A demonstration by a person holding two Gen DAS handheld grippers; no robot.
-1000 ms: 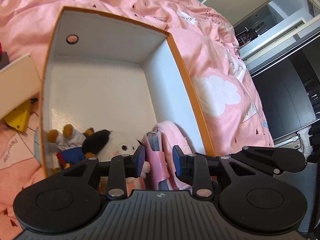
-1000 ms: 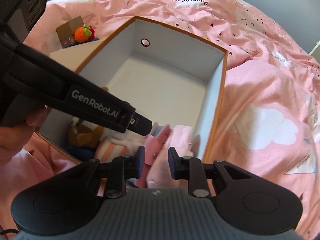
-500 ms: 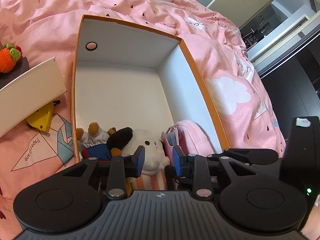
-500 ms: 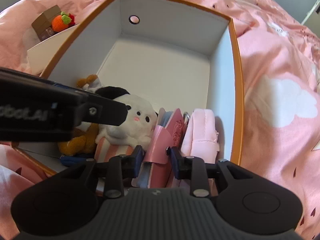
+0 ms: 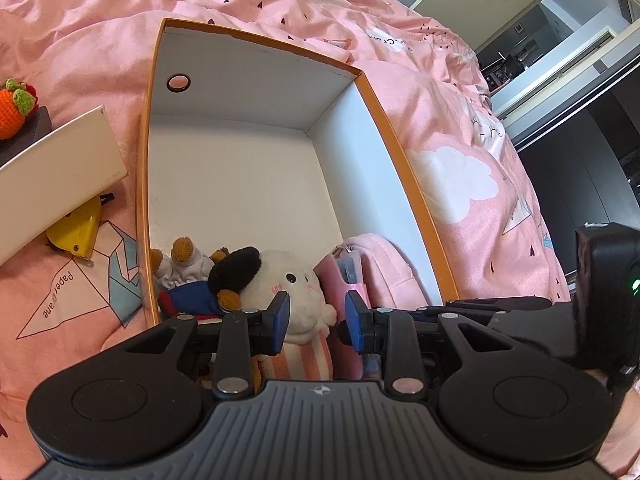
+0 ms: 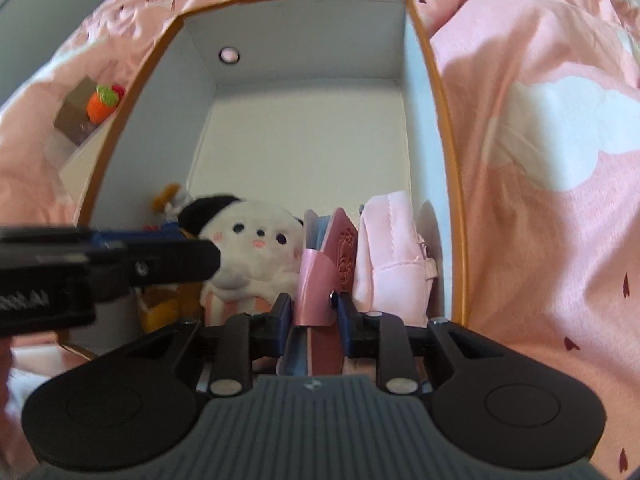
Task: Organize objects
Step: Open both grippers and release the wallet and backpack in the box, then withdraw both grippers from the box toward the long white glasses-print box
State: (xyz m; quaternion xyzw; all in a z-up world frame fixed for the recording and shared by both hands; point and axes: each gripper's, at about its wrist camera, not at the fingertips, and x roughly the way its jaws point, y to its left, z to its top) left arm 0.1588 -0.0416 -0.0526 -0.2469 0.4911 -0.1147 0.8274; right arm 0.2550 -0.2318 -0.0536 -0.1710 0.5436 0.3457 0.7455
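Note:
An orange-rimmed white box [image 5: 384, 128] [image 6: 438, 92] lies open on the pink bed. At its near end stand a brown-footed plush in blue [image 5: 180, 276], a white plush dog with a black ear [image 5: 288, 284] [image 6: 256, 240], a pink wallet [image 6: 332, 256] [image 5: 340, 280] and a pale pink pouch [image 5: 384, 264] [image 6: 388, 248]. My left gripper [image 5: 316, 320] is open and empty just above the white plush. My right gripper [image 6: 312, 312] has its jaws around the pink wallet's strap, close on both sides.
Left of the box lie a white lid [image 5: 56, 168], a yellow object [image 5: 76, 228] under it, and a crocheted orange fruit [image 5: 16, 108] [image 6: 102, 100] on a dark block. The pink duvet [image 5: 460, 168] surrounds the box. The box's far half is bare.
Both grippers have pulled back and up from the box's near end. The left gripper has shifted left over the white plush. The right gripper now frames the pink wallet.

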